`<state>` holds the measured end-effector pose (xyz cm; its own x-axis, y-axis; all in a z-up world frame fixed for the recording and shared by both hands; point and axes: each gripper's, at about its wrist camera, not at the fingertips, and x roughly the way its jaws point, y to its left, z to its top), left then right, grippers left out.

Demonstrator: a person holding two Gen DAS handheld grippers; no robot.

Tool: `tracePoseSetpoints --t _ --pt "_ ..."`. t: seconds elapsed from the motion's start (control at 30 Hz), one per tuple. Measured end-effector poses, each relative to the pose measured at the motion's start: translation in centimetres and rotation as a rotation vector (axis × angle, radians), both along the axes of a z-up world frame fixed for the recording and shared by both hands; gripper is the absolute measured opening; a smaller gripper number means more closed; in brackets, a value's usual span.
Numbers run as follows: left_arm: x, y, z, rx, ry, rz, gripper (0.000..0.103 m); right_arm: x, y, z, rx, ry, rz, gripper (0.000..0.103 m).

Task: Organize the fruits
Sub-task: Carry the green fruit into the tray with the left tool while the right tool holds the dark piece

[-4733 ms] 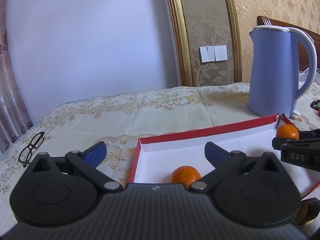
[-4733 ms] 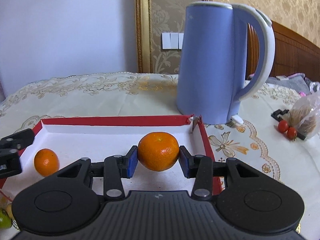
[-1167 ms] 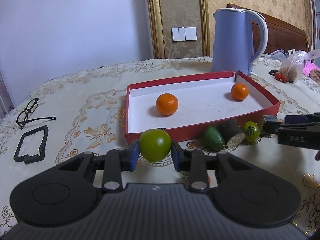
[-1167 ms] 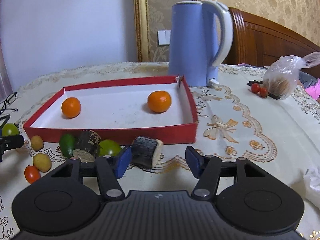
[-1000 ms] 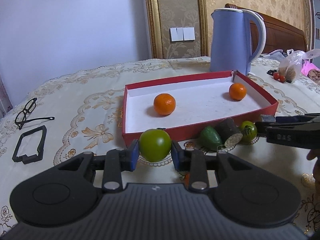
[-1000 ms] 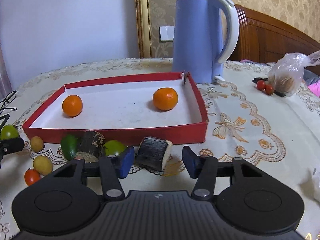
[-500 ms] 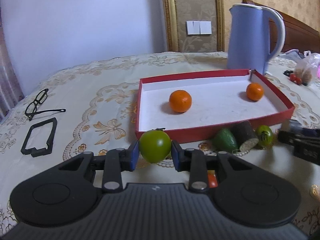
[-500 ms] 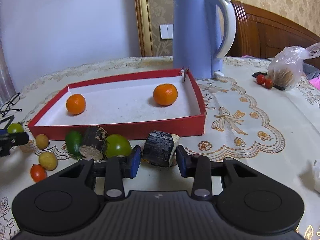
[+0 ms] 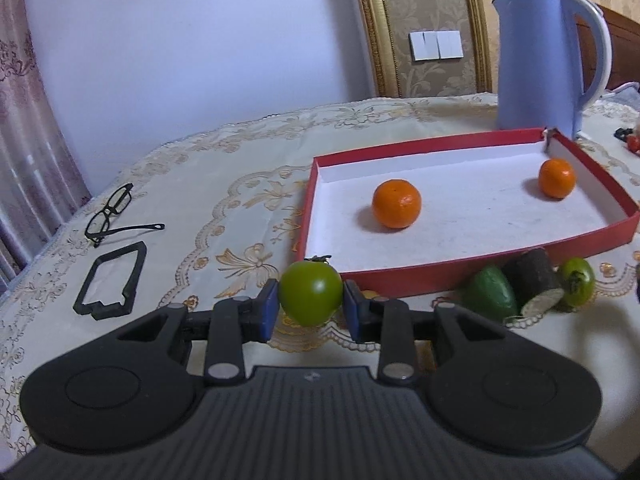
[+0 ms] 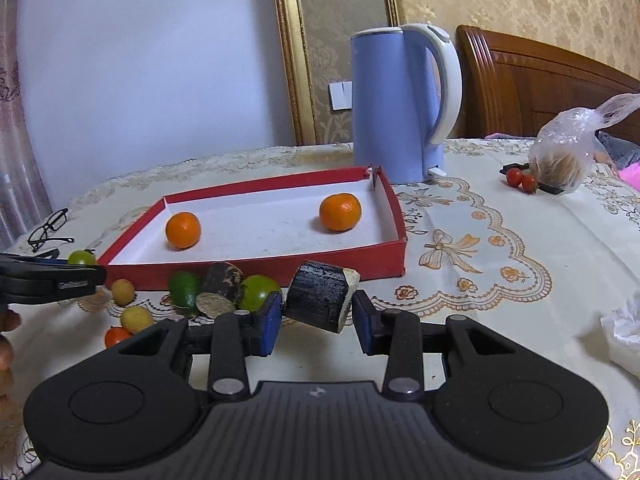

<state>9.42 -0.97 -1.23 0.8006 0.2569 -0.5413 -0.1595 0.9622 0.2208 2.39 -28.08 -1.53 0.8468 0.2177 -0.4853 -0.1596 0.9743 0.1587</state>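
Note:
My left gripper [image 9: 311, 309] is shut on a green tomato [image 9: 311, 298], held above the cloth in front of the red tray's [image 9: 440, 278] near left corner. Two oranges [image 9: 397, 209] [image 9: 557, 179] lie in the tray. My right gripper [image 10: 316, 322] is shut on a dark sugarcane piece [image 10: 320, 296], lifted just in front of the tray [image 10: 280, 268]. The left gripper [image 10: 52, 278] shows at the right wrist view's left edge with the tomato [image 10: 82, 258].
A green fruit [image 10: 184, 288], another cane piece [image 10: 218, 286], a green tomato [image 10: 258, 296], two yellow fruits [image 10: 136, 318] and a red tomato [image 10: 116, 336] lie before the tray. Blue kettle [image 10: 400, 104] behind it. Glasses [image 9: 110, 214], black frame [image 9: 110, 280] at left. Plastic bag [image 10: 568, 156] at right.
My right gripper closed on the sugarcane piece and lifted it off the cloth. My left gripper, still holding the green tomato, shifted left and rose slightly.

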Motion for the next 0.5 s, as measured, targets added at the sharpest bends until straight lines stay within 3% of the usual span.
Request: tracePoseSetpoints --t 0.5 --pt "1.2 -0.7 -0.3 0.090 -0.012 0.044 0.032 -0.5 0.3 0.1 0.026 -0.010 0.031 0.037"
